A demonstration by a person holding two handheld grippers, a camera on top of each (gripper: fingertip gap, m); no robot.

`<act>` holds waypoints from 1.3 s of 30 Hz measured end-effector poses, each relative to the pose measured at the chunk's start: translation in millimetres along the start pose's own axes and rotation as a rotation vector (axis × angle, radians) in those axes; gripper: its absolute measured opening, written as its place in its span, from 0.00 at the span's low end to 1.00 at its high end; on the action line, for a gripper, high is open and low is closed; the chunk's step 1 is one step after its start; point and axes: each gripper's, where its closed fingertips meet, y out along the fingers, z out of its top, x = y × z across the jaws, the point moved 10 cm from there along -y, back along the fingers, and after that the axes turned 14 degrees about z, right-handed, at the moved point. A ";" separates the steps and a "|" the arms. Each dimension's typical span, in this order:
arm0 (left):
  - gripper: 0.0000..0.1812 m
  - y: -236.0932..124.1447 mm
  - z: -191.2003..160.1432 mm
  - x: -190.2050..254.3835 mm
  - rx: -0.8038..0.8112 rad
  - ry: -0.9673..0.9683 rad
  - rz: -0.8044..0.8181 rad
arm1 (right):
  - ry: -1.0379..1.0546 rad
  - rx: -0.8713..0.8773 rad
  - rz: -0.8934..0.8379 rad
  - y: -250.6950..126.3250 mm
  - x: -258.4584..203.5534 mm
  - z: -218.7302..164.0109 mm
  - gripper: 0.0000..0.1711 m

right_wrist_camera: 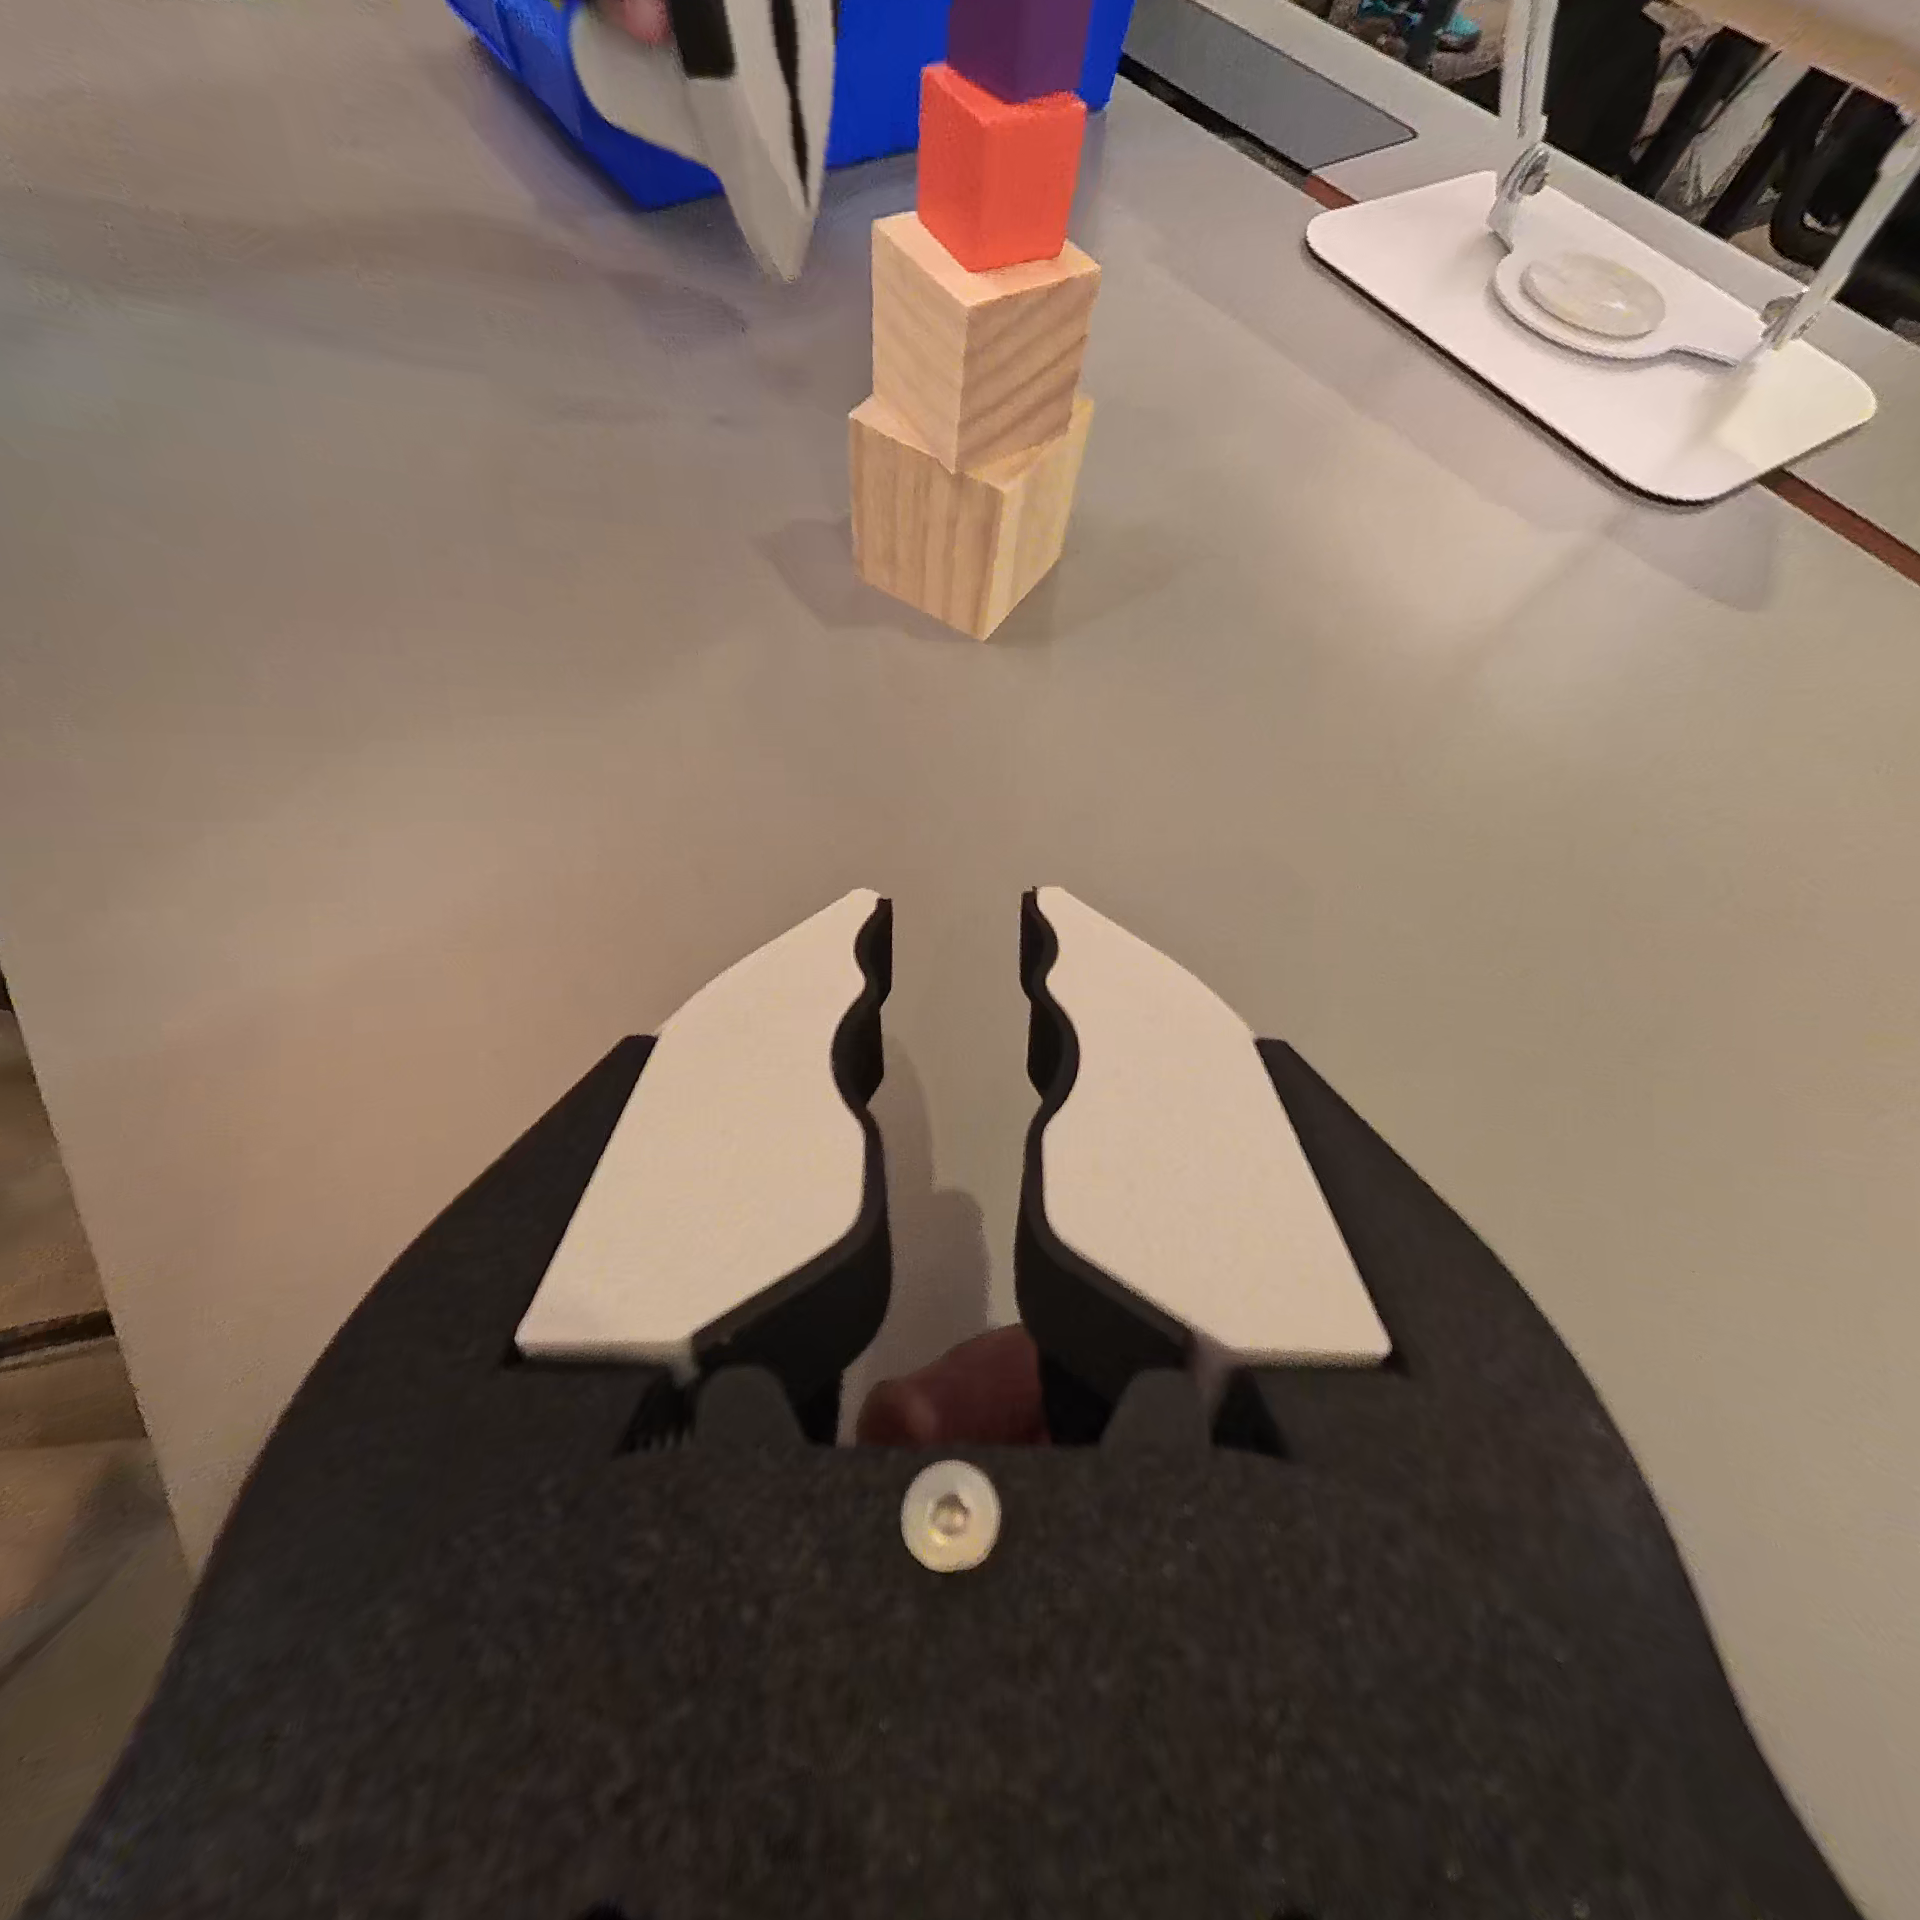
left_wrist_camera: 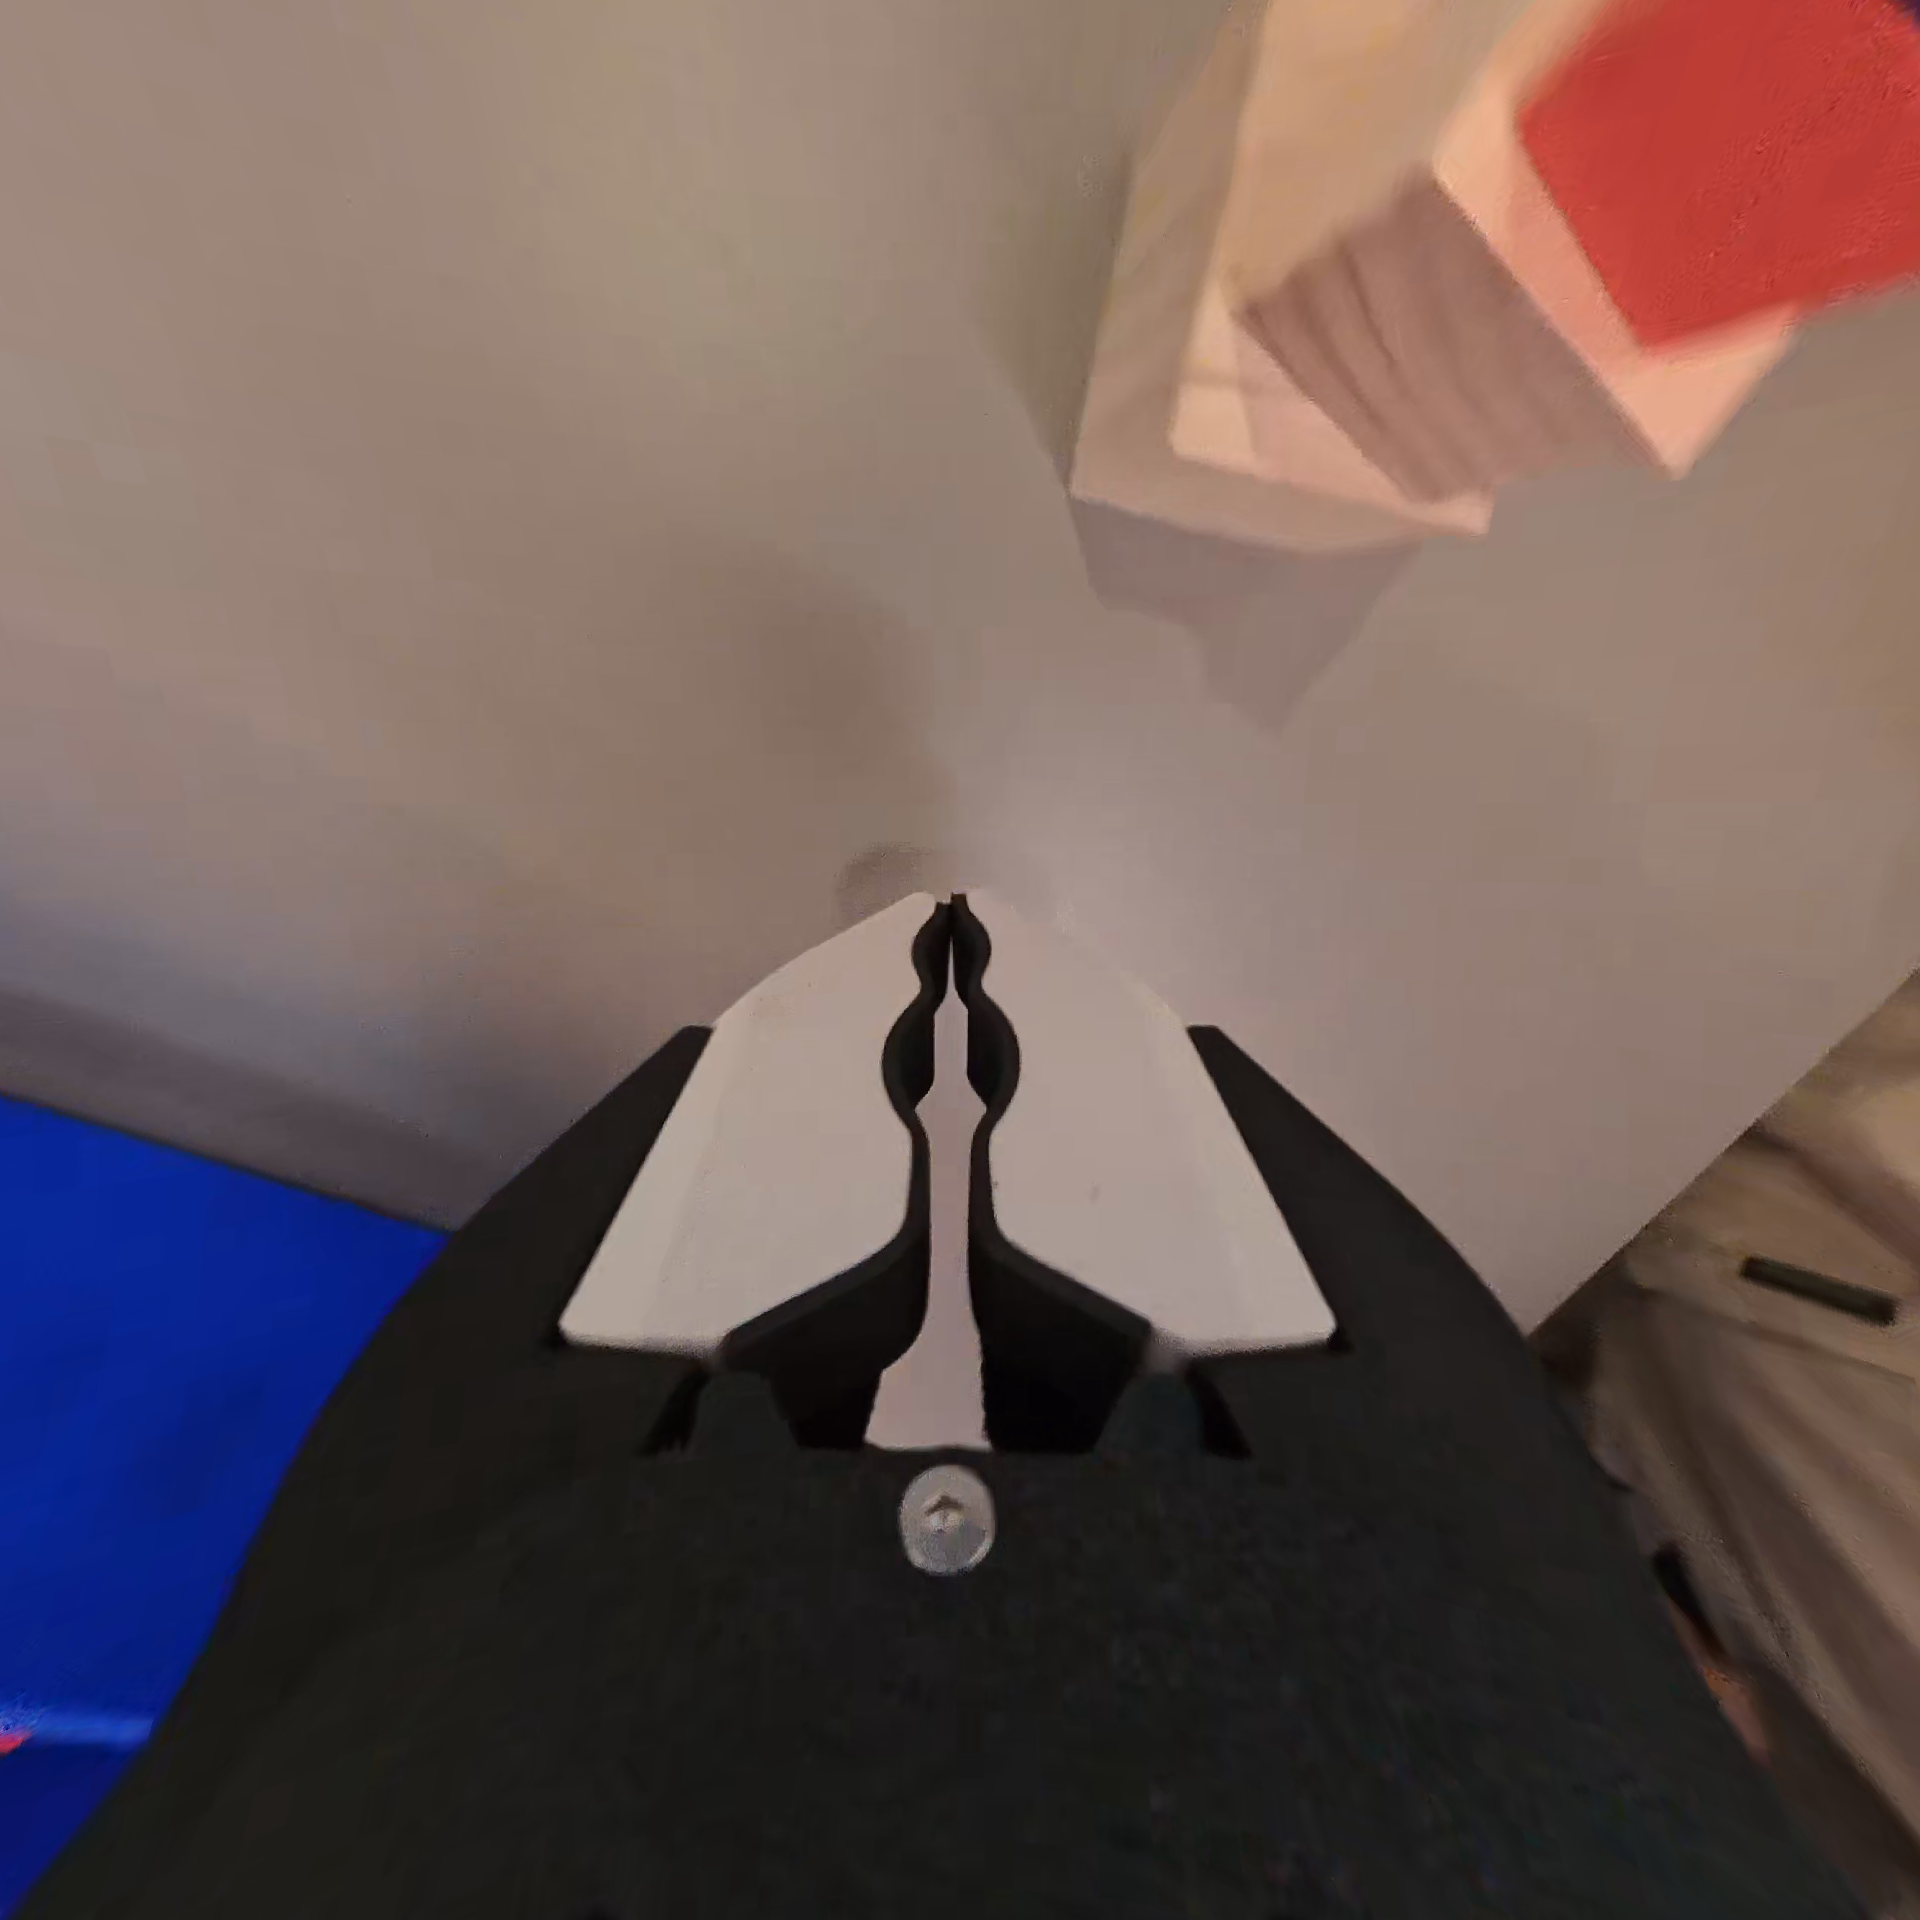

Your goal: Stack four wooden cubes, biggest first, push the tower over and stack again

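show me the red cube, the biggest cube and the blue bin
Red cube (right_wrist_camera: 1000, 171), right wrist view, front edge.
Biggest cube (right_wrist_camera: 961, 520), right wrist view, near corner at the tower's base.
Blue bin (right_wrist_camera: 665, 171), right wrist view, front wall.

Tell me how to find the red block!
Look at the grey table and find the block tower standing in its middle. The red block is third from the bottom, above two plain wooden blocks and under the purple block.

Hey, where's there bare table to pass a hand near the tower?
Bare grey table lies between the right gripper and the tower, and toward the white stand. It is crowded behind, where the left gripper and blue bin sit.
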 end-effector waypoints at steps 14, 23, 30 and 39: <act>0.00 26.9 37.0 2.1 -0.067 -0.318 -0.186 | 0.000 0.040 -0.016 -21.5 1.7 -10.9 0.14; 0.00 29.4 28.6 7.2 -0.087 -0.367 -0.186 | -0.010 0.057 -0.011 -25.1 -0.3 -9.9 0.14; 0.00 24.8 69.9 25.6 -0.028 -0.436 -0.365 | -0.007 0.065 -0.015 -29.5 0.0 -10.1 0.14; 0.00 -6.5 114.9 44.4 0.035 -0.294 -0.327 | 0.020 0.137 -0.090 -67.3 10.3 -16.8 0.13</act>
